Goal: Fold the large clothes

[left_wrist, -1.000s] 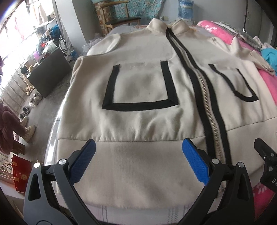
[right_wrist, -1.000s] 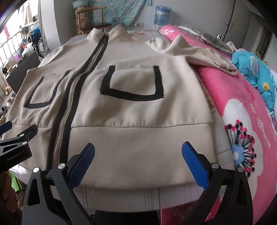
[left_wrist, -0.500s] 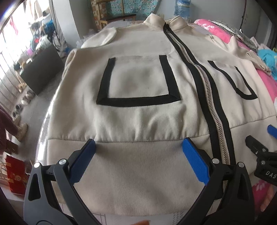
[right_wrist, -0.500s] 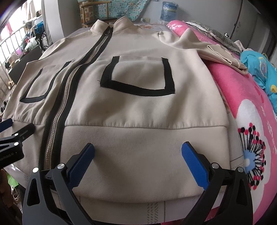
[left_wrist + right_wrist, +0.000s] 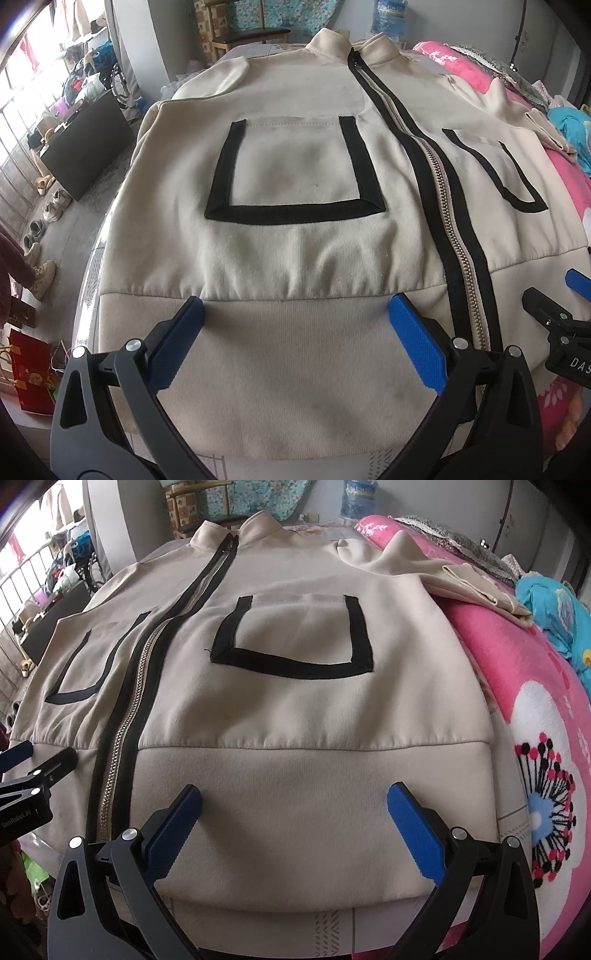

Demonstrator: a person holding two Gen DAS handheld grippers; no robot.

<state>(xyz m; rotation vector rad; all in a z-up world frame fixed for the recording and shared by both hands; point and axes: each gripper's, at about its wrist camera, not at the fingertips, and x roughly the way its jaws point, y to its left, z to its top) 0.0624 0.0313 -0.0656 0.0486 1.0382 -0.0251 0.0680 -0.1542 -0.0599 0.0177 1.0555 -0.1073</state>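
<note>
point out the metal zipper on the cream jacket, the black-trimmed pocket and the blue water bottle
metal zipper [image 5: 448,206], left wrist view, mid-length teeth
black-trimmed pocket [image 5: 295,631], right wrist view, cream centre panel
blue water bottle [image 5: 357,496], right wrist view, bottle body, far end of the room

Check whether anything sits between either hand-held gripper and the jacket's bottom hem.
Nothing visible does. The left hand-held gripper and right hand-held gripper, both open, hover over the bare hem band of the cream zip-up jacket.

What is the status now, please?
Both hand-held grippers open, left and right, over the hem. Jacket flat, zipped, unfolded. Nothing in the way.
</note>
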